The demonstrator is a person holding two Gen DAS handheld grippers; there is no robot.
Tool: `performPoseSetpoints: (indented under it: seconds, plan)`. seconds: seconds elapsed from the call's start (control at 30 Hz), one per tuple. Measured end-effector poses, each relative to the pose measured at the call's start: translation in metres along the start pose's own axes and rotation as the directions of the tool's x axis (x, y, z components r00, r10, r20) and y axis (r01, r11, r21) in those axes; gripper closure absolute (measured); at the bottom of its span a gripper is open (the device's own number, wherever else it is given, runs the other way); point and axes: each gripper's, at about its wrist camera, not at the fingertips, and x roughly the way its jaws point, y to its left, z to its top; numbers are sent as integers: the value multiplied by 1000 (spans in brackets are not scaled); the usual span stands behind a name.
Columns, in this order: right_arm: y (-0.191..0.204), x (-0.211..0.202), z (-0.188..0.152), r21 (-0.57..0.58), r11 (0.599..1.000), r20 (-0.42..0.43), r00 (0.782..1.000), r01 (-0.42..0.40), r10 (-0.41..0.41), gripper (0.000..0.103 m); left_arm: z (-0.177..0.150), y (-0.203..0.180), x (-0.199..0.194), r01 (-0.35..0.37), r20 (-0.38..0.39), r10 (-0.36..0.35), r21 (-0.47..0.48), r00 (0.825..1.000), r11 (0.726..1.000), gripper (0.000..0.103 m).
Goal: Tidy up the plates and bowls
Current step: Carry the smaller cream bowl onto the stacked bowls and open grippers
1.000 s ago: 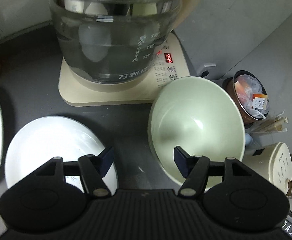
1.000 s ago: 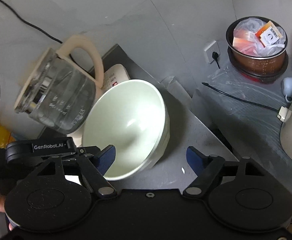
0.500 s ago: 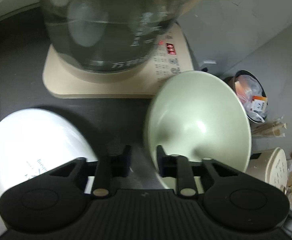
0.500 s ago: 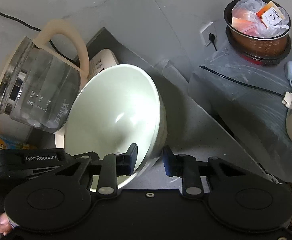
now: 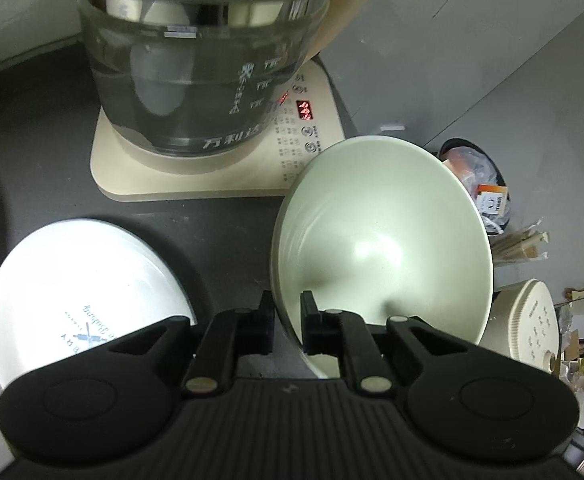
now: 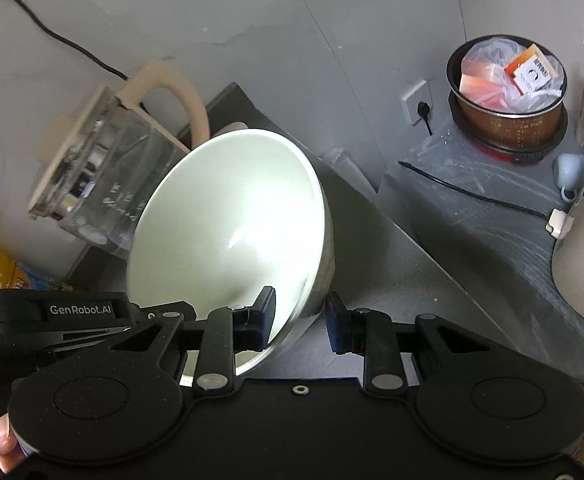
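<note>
A glass kettle (image 5: 208,60) sits on its beige base (image 5: 220,176); a brown pot (image 6: 506,100) holds packets.

Grey plastered wall (image 6: 252,20) with a dark cable, white wall socket (image 6: 418,101), dark grey bench (image 5: 44,152), dim light

Matte black grippers (image 5: 286,320), silver pivot screws, white "GenRobot.AI" mark, ribbed housing.

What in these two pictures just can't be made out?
- Bowl: near rim hidden behind the left gripper, left view.
- White plate: near edge covered by that gripper's body.
- Glass kettle: top cut off by the frame.
- Right gripper: actual contact with the bowl's rim unclear, right view.
</note>
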Motion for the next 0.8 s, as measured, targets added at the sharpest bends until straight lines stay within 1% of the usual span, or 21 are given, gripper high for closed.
performPoseSetpoints:
  seconds: [0.33,0.4,0.63,0.8]
  plan:
    - [19,-39,-17,-8,1000,63,998,-10,10,76,-11,10,-35,43,29,-44,15,999,999,92]
    - [22,-48,-22,6,1000,68,998,-13,13,76,-15,12,-43,54,36,-55,21,998,998,92]
    - [33,-71,-43,3,1000,90,996,-20,20,76,-35,21,-70,62,59,-64,40,996,997,92]
    - [38,-87,-59,-4,1000,101,995,-15,16,76,-53,28,-80,78,48,-79,35,996,996,91]
